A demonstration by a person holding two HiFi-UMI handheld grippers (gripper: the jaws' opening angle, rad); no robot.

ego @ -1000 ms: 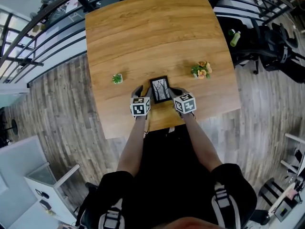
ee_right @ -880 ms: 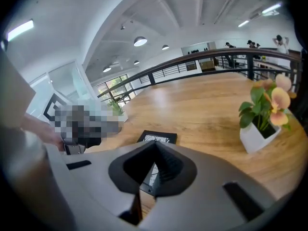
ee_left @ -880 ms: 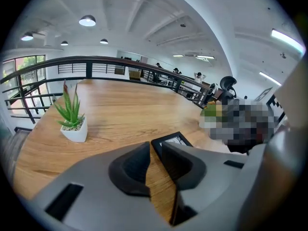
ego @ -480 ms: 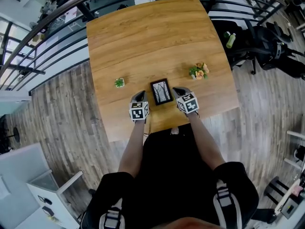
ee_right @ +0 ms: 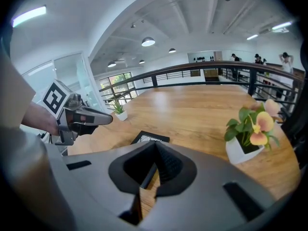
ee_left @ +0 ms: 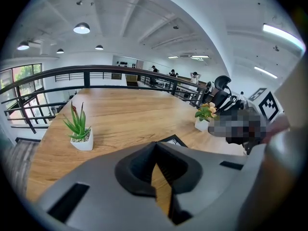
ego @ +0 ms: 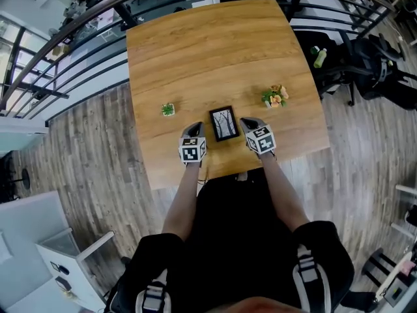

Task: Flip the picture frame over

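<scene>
Head view: left gripper (ego: 193, 129), right gripper (ego: 247, 121) flanking picture frame (ego: 224, 123), tilted down, jaws together, empty

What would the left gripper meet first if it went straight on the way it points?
Probably the bare table top. The left gripper points down at wood, with the picture frame lying just to its right. Depth is unclear.

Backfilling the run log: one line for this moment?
picture frame: flat on table, picture up | left gripper: shut, empty, beside its left edge | right gripper: shut, empty, beside its right edge
</scene>
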